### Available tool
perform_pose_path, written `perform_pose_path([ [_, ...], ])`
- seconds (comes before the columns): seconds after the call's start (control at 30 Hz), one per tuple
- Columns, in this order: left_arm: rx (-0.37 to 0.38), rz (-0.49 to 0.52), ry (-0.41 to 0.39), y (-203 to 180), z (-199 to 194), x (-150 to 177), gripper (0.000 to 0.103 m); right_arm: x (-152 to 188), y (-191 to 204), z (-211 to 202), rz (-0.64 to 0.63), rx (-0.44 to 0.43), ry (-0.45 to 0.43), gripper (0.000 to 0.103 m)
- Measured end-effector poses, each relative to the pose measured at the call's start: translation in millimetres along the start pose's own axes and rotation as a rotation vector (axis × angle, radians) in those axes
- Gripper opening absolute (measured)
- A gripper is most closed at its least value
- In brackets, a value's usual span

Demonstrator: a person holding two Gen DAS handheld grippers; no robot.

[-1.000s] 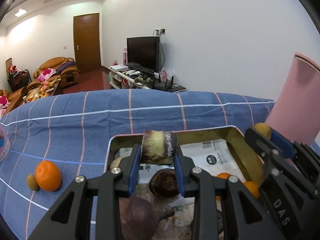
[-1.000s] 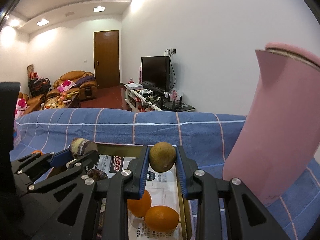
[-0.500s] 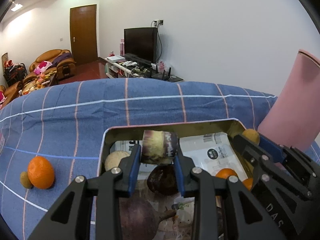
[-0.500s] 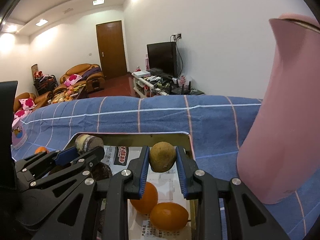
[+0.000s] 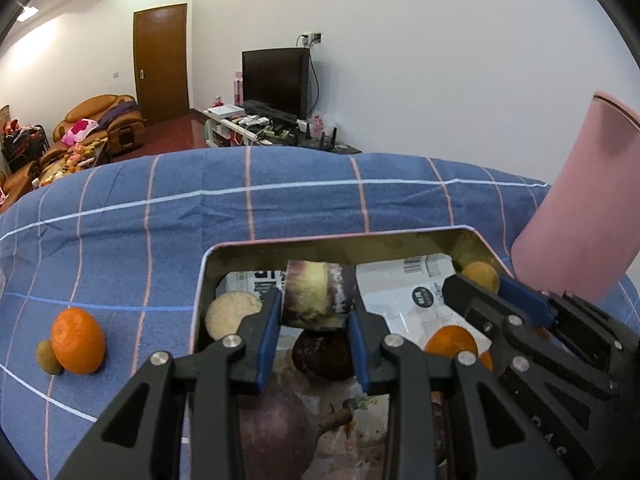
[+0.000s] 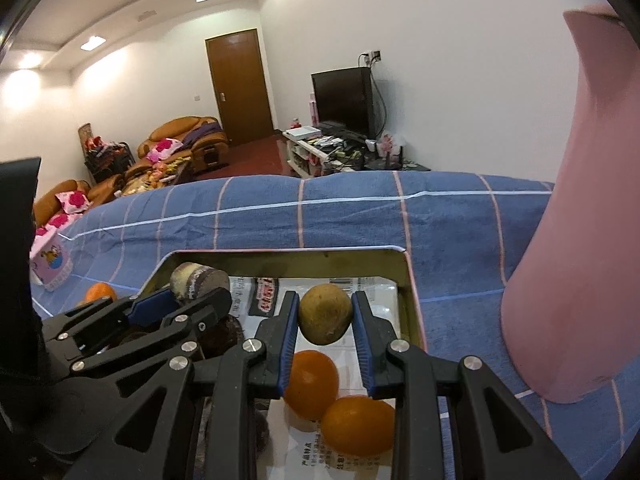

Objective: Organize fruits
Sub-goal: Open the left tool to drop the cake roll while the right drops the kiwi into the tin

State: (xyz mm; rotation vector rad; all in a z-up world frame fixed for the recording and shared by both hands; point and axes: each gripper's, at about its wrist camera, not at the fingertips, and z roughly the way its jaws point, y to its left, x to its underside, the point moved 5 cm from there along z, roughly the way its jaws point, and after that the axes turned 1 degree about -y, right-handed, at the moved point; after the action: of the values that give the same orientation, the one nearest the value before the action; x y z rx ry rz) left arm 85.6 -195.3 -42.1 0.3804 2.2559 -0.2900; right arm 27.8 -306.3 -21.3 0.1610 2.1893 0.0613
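Clamped between left gripper pads: sugarcane chunk. Pinched in right gripper: kiwi; oranges at 6 o'clock.

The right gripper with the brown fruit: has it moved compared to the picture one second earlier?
Yes. The right gripper, shut on the brown fruit, has come down over the tin: the tin's far rim, earlier level with the fruit, now lies above it.

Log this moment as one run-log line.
left gripper: shut on sugarcane piece | right gripper: shut on kiwi | both over tin tray
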Motion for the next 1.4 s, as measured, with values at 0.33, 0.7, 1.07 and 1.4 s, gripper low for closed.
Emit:
perform_pose_path([
  [0.33, 0.002, -0.009, 0.007, 2.6, -1.4, 4.0, 0.033, 4.2, 4.5, 7.4, 0.023, -0.073, 0.037, 0.029],
  [0.7, 0.019, -0.022, 0.006, 8.8, -4.4, 3.9, 0.032, 4.9, 2.6, 4.3, 0.049, -0.126, 0.026, 0.029],
  [1.07, 0.03, -0.048, 0.012, 9.9, -6.1, 6.4, 0.034, 4.7, 1.4, 4.3, 0.093, -0.169, 0.046, 0.029],
  [1.4, 0.043, -0.061, 0.011, 12.4, -8.4, 6.5, 0.037, 6.3, 2.5, 2.9, 0.098, -0.181, 0.037, 0.029],
])
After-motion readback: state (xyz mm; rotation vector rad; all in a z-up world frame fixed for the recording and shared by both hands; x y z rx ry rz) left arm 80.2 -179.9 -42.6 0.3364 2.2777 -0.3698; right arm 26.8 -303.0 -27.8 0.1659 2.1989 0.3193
